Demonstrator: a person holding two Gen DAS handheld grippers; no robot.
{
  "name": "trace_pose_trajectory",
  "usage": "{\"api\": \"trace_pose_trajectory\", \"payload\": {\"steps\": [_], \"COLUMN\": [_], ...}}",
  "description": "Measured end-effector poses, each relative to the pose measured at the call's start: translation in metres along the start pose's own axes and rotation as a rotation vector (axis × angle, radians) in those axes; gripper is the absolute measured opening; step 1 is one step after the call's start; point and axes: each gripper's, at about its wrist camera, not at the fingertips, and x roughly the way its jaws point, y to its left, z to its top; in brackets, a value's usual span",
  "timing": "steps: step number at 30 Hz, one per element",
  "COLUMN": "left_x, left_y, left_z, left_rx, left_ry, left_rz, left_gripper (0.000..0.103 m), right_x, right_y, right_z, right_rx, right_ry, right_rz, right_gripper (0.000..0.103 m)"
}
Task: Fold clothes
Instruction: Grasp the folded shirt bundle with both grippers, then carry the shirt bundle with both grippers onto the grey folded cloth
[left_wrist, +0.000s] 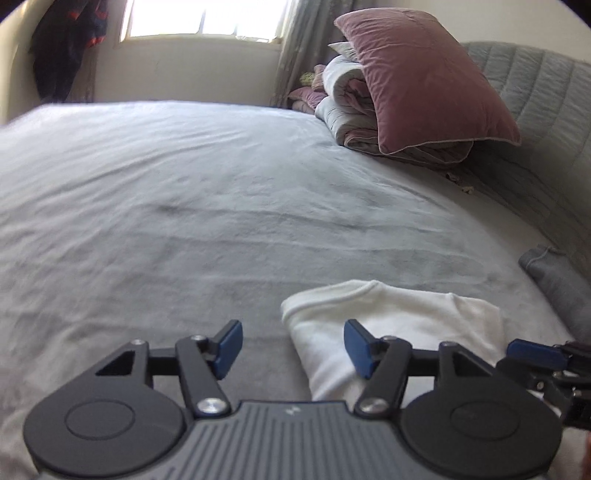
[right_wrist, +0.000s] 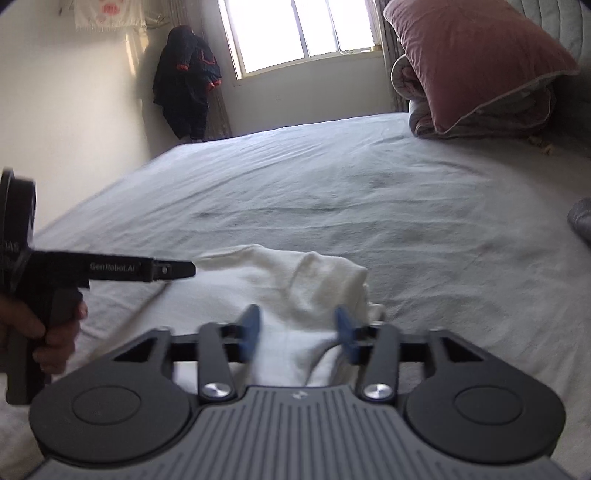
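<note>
While both of your grippers stand over the near edge of the bed (left_wrist: 221, 192), the fold looks largely done. Going left to right: your left gripper (left_wrist: 293, 345) has its jaws well apart with nothing gripped; bare sheet lies under its left pad, and the white garment's folded edge sits under the gap without either pad pressing on it. Just right of that lies the white garment (left_wrist: 399, 325) itself, gathered into a compact bundle with a rounded folded edge facing away from you. Your right gripper (right_wrist: 301, 334) straddles a raised ridge of the same cloth; its jaws are parted, and the blue pads are blurred, so I judge them clear of the fabric, not clamped. A grey garment (left_wrist: 554, 284) lies further right, beside the white one, apparently already folded. Judged remaining: flatten the lumpy white bundle, perhaps one more fold, then set it with the grey piece.
</note>
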Motion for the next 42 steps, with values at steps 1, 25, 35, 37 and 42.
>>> {"api": "trace_pose_trajectory", "payload": {"steps": [1,25,35,37,42], "left_x": [-0.004,-0.011,-0.015,-0.013,-0.002], "left_y": [0.003,-0.013,-0.048,-0.059,-0.098], "left_z": [-0.001,-0.027,-0.003,0.003,0.021], "left_rx": [-0.029,-0.288,-0.308,-0.332,-0.341], "left_ry": [0.008,0.091,0.071,0.062,0.047], "left_rz": [-0.014,-0.146,-0.14,-0.152,-0.179], "left_gripper": [0.064,0.04,0.035,0.035,0.034], "right_x": [-0.002,-0.005,-0.027,-0.032,-0.052], "right_y": [0.0,-0.042,-0.058,-0.062,-0.08], "right_z": [0.001,-0.007,0.014,0.02,0.043], "right_rx": [0.007,0.613,0.644,0.648,0.635], "right_ry": [0.0,0.136,0.064,0.052,-0.008], "right_rz": [-0.011,0.144,0.144,0.123,0.064], "right_gripper": [0.067,0.04,0.039,0.039,0.039]}}
